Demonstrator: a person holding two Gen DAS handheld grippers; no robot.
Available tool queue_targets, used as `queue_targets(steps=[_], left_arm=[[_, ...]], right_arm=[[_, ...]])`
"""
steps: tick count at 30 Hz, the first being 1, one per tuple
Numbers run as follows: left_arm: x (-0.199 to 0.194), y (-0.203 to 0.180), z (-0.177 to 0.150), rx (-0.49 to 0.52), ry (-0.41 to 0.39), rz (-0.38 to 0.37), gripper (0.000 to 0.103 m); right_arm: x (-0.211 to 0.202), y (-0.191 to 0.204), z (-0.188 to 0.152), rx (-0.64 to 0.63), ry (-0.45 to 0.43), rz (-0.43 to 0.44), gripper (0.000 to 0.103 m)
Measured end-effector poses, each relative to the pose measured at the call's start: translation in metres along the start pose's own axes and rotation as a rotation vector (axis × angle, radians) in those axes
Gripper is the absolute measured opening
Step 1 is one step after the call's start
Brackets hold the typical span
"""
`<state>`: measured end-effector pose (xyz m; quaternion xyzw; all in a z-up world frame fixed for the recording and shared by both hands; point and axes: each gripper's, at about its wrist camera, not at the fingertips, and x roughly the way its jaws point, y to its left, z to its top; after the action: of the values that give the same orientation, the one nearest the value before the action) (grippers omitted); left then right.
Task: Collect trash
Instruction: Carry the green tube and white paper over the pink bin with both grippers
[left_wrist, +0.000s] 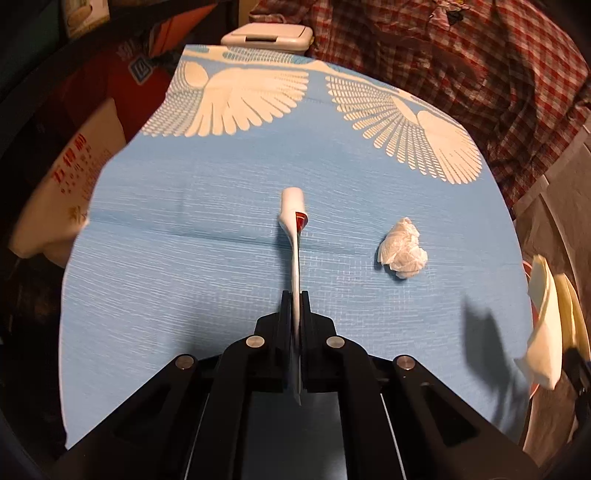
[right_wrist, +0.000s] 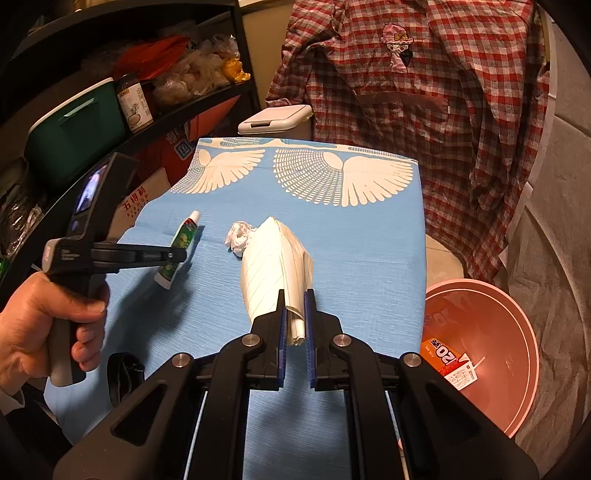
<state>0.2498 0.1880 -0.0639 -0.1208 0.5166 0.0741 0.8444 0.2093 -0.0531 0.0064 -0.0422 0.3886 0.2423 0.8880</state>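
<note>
- At 3 o'clock off the counter (right_wrist: 369, 236), pink bin (right_wrist: 517, 369); right gripper (right_wrist: 295, 317) nearer, fingers clamped on folded paper (right_wrist: 273, 266).
- Left gripper (left_wrist: 294, 302) fingers clamped on toothpaste tube (left_wrist: 293, 221), long axis toward 12.
- Crumpled tissue (left_wrist: 402, 249) at 2 o'clock from left fingers, lying loose.

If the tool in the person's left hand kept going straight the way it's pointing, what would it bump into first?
Probably the blue tablecloth. The left tool is shut on a toothpaste tube and tilts down at bare cloth, so the tube's cap would likely touch first. The crumpled tissue sits off to the side, though depth is unclear.
</note>
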Motion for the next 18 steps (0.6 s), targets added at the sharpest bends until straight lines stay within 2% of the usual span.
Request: queue_targets(steps=[18], left_arm=[[-0.076, 0.001, -0.018, 0.047, -0.15, -0.013, 0.004]], right_arm=[[-0.046, 0.007, 0.002, -0.001, -0.101, -0.047, 0.009]])
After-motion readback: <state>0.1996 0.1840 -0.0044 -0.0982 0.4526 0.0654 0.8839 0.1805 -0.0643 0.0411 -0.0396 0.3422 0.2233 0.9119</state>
